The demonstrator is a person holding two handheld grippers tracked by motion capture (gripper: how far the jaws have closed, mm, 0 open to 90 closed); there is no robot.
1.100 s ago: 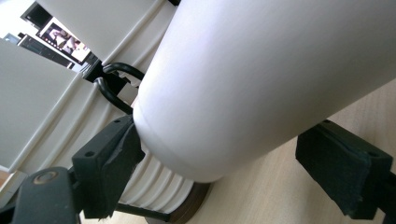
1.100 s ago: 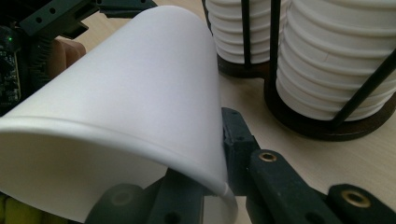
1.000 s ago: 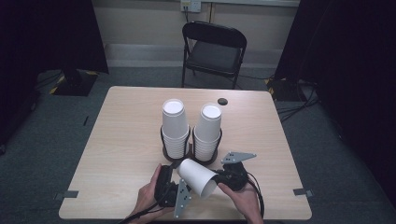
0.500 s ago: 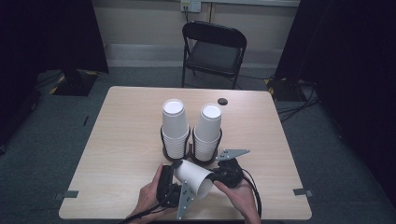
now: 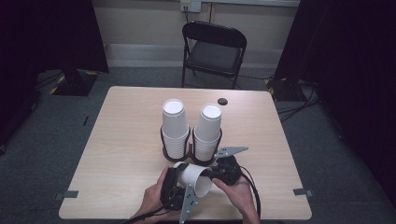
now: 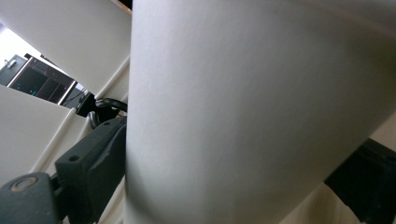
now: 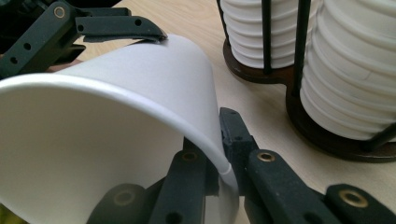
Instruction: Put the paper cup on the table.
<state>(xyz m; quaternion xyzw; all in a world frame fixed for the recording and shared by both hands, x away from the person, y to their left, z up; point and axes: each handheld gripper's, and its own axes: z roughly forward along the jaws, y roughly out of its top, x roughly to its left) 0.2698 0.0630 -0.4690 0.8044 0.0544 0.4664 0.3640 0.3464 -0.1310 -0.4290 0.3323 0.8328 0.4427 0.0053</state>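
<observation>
Right tool (image 7: 219, 156) pinches the white paper cup's (image 7: 140, 93) rim; left tool (image 5: 173, 190) has just opened wide around it. Handover step; next, likely carry it clear.

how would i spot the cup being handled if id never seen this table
On the wooden table, look at the near edge, in front of the two-slot cup holder with its upright stacks. The loose paper cup lies tilted on its side, its rim pinched by the right gripper.

Left claw (image 5: 180, 179) has just opened around cup (image 5: 194, 177).
</observation>
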